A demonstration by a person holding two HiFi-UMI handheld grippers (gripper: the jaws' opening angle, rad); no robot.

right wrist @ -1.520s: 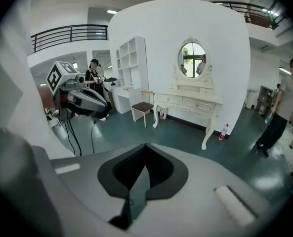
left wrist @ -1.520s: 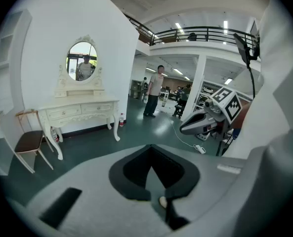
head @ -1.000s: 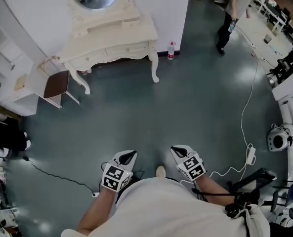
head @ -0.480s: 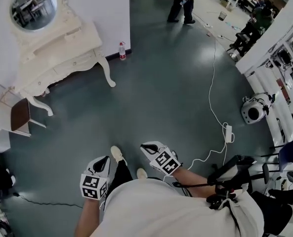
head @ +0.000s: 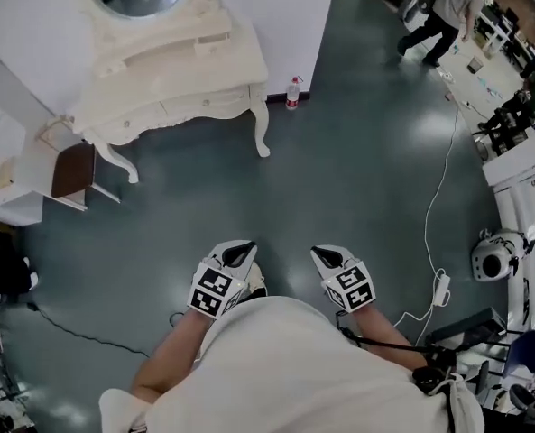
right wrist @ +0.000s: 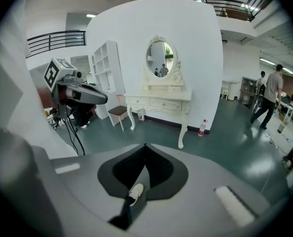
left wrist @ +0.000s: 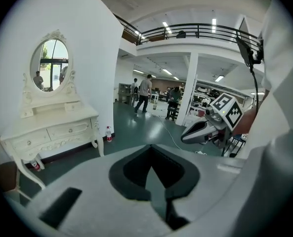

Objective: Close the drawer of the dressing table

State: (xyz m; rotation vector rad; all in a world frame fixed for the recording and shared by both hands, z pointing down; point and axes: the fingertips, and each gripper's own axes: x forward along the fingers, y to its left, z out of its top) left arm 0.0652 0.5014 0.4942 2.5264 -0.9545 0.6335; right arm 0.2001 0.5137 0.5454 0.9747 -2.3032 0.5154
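The cream dressing table (head: 172, 79) with an oval mirror stands against the white wall, far across the floor from both grippers. Its drawer fronts (head: 195, 100) look flush from here; at this distance I cannot tell if one stands out. My left gripper (head: 241, 251) and right gripper (head: 325, 256) are held side by side before the person's body, both shut and empty, pointing toward the table. The left gripper view shows the table (left wrist: 52, 132) at left and the right gripper (left wrist: 186, 136) at right. In the right gripper view the table (right wrist: 158, 102) is straight ahead, with the left gripper (right wrist: 103, 100) at left.
A stool with a brown seat (head: 73, 171) and a white shelf unit (head: 1, 142) stand left of the table. A water bottle (head: 292, 93) sits by the table's right leg. A white cable (head: 438, 206) and a power strip (head: 442, 289) lie at right. A person (head: 447, 7) walks far off.
The person has been walking: the view swung off to the right and back onto the dressing table. Both grippers travelled along, still shut and side by side.
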